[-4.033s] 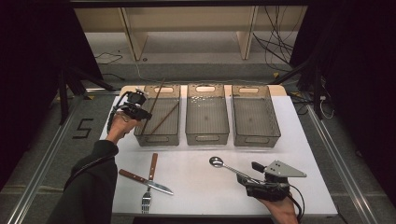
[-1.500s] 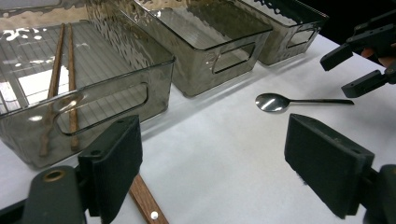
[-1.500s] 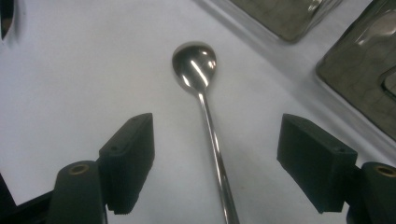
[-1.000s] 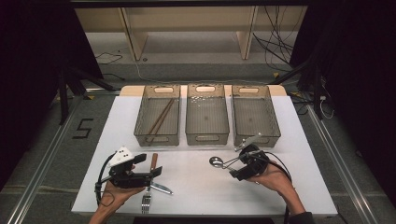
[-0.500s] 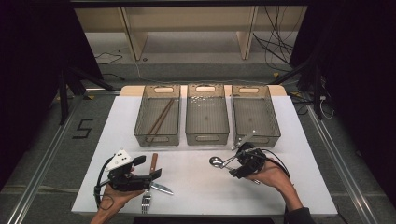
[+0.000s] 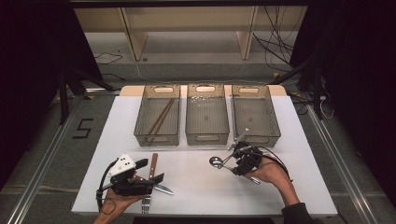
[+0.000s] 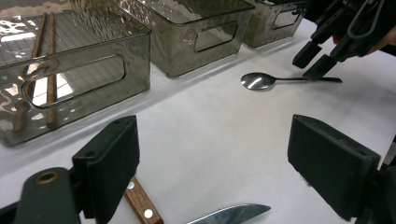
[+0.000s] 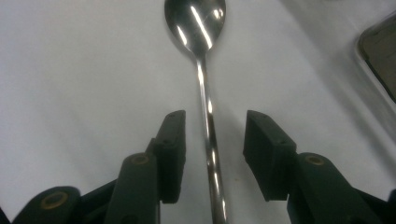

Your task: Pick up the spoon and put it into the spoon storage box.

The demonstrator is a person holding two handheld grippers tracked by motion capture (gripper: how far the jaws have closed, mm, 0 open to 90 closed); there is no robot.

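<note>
Since one second ago, right gripper (image 8: 212,154) jaws have been closing astride the spoon (image 8: 205,112) handle; pads not yet touching it. Spoon lies flat on the table (image 6: 196,186), before the right bin (image 6: 254,114). Left gripper (image 6: 156,179) stands open above the knife (image 7: 224,215). Keep the handle centred between the pads, close squarely, then lift level.

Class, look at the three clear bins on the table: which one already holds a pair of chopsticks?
The left bin, farthest from the right gripper. Brown chopsticks lie slanted inside it; the middle bin and right bin hold none.
</note>
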